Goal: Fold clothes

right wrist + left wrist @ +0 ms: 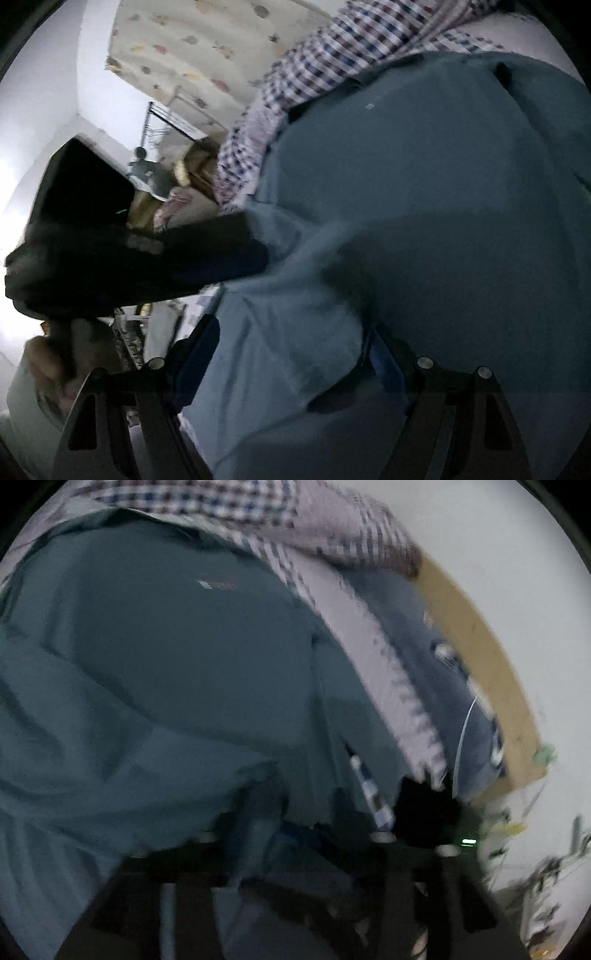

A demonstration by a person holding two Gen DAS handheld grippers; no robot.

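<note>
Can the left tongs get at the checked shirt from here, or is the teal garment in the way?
Probably not directly. The teal garment is draped over the left tongs and fills most of their view; the checked shirt lies beyond it, partly underneath.

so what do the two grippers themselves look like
Both look black. The right gripper has flat angular finger frames with triangular cut-outs, silver round pins at the joints and blue pads on the fingers. The left gripper is blurred and dark, with similar pale round pins and a small green light beside it.
</note>
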